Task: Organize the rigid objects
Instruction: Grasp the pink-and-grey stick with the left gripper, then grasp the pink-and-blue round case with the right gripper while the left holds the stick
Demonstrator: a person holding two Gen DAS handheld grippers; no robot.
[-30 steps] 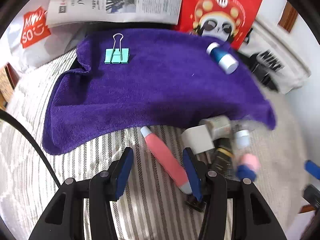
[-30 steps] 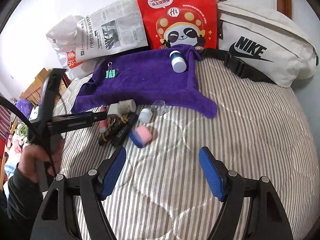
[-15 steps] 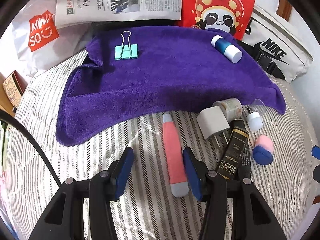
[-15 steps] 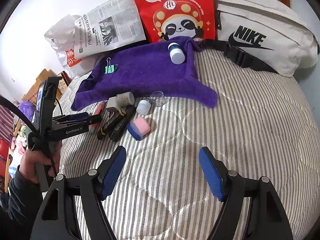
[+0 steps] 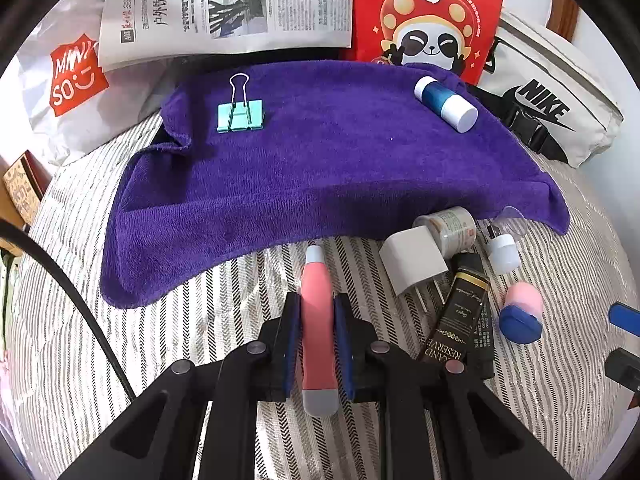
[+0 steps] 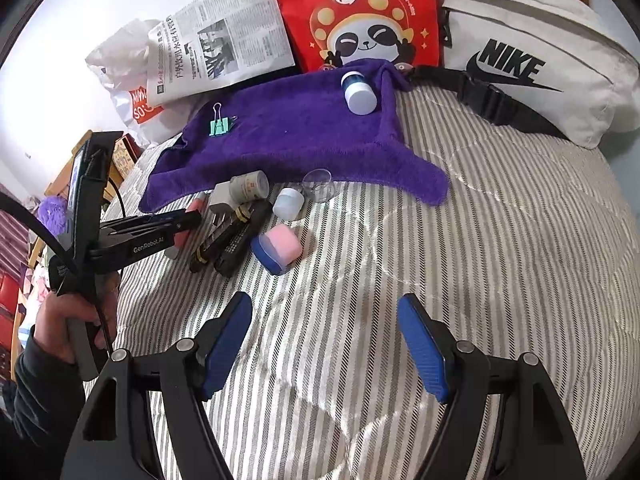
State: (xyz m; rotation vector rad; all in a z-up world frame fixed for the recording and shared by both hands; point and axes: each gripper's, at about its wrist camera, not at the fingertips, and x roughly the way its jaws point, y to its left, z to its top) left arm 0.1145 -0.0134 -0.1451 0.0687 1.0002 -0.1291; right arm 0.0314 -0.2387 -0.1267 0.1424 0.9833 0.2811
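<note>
left gripper [image 5: 316,312], nearest: jaws clamped on the pink pen-shaped tube [image 5: 317,320], a smooth rounded stick with grey ends lying on the striped quilted bed [image 5: 200,312], its far tip just short of the towel's edge. right gripper [image 6: 324,336]: jaws wide apart over bare quilt, holding nothing. just right of the tube, a tight cluster on the bed: white wall charger [image 5: 412,266] with prongs toward the camera, two glossy black tubes [image 5: 460,312] with gold lettering side by side, a soft pink-and-blue pad [image 5: 520,314], a small white bottle [image 5: 504,254], a labelled jar [image 5: 452,224] on its side and a clear plastic cup [image 6: 319,184] at the towel's hem. beyond, a plush purple towel [image 5: 320,168], rumpled at its left edge, bearing a mint binder clip [image 5: 240,114] with wire handles and a blue bottle [image 5: 444,102] with white cap lying tilted, well apart. farthest: newspaper [image 5: 228,4], white plastic bag [image 5: 72,80], red panda bag [image 5: 424,16], cream fabric nike pouch [image 5: 552,100].
</note>
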